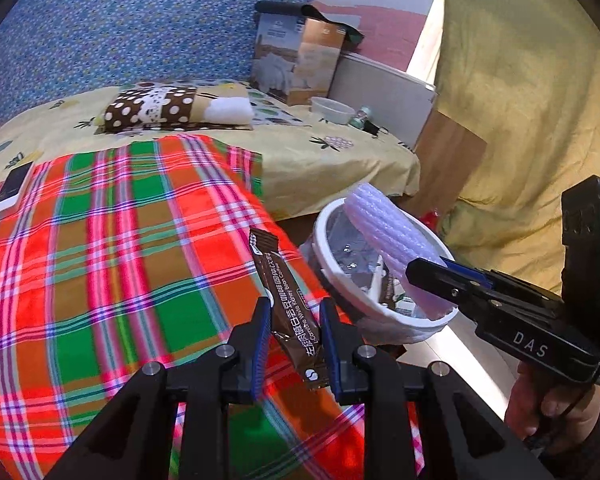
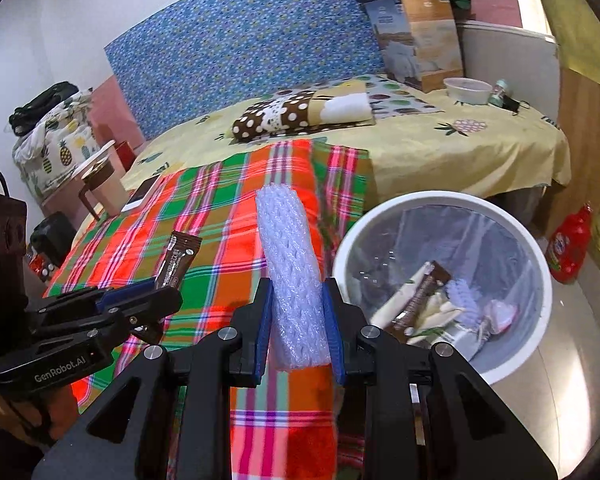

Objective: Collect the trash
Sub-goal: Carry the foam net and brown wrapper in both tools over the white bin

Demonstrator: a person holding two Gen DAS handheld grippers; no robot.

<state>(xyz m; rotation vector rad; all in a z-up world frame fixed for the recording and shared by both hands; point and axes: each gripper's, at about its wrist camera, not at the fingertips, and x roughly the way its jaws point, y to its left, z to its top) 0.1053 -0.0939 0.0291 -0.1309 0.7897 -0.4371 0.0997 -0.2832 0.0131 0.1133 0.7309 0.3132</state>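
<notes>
- Left gripper (image 1: 294,316) is clamping a brown coffee sachet (image 1: 286,292) between its blue pads; the sachet is sticking forward and slightly left, tilted, above the plaid blanket (image 1: 100,260).
- The same sachet (image 2: 180,258) is showing in the right wrist view, poking out of the left gripper (image 2: 156,300) over the blanket (image 2: 228,220).
- Right gripper (image 2: 296,320) is clamping a pale lilac foam net sleeve (image 2: 292,272); the sleeve is standing nearly upright between the pads, its upper end free.
- In the left wrist view the right gripper (image 1: 428,276) is holding the sleeve (image 1: 392,240) over the bin (image 1: 384,328).
- White bin (image 2: 512,240), lined with a clear bag, is sitting on the floor just beside the bed edge, right of the blanket.
- Bin is already holding trash: another brown sachet (image 2: 420,296), some pale wrappers and a lilac foam piece.
- A hand (image 1: 548,404) is gripping the right gripper's handle.
- On the bed behind: polka-dot pillow (image 1: 156,110), a box (image 1: 296,60), a white bowl (image 1: 332,110); a phone (image 1: 10,194) is lying at the blanket's far left corner.
- Red bottle (image 2: 572,244) is standing on the floor right of the bin.
</notes>
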